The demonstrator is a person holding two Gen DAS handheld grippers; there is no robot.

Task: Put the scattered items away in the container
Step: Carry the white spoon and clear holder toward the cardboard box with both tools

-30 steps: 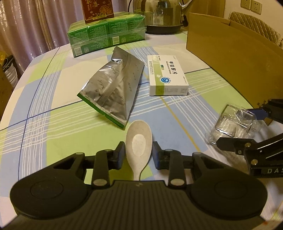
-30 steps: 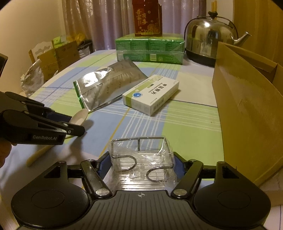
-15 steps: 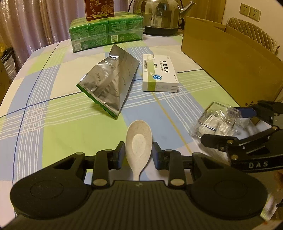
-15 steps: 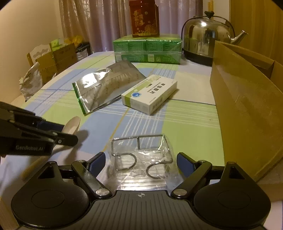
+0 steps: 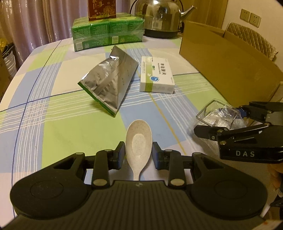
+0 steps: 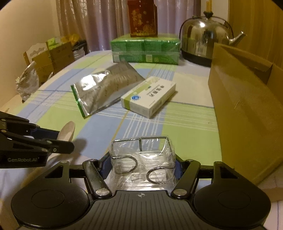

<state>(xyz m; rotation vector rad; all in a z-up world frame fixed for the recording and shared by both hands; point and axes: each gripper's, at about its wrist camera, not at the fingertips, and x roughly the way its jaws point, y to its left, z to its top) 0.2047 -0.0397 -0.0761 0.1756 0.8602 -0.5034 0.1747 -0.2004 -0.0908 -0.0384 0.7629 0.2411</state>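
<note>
The cardboard box [image 5: 228, 70], taken to be the container, stands open at the right side of the table [image 5: 58, 131]; its inside is not visible from either camera, so what already lies in it cannot be told. Two items are in hand. The left gripper [image 5: 138, 154] has its fingers closed against both sides of a pale speckled spoon [image 5: 138, 143], bowl pointing forward, handle running back under the housing; whether the spoon is clear of the cloth cannot be told. The right gripper [image 6: 142, 163] is clamped on a small wire rack wrapped in clear film [image 6: 142, 159], held near the box's near corner and not yet over its opening. Still lying loose on the checked cloth are a silver foil pouch [image 5: 109, 85] and a white and green medicine carton [image 5: 156, 77], just beside each other near mid-table and well short of the box. Further back stand a green shrink-wrapped pack [image 5: 107, 33] with a red carton [image 5: 101, 8] on top, and a steel kettle [image 5: 161, 17]; whether these count as scattered items is uncertain. Judgement: the task is at an early to middle stage, with two items gripped but not deposited and at least two more to collect.
</note>
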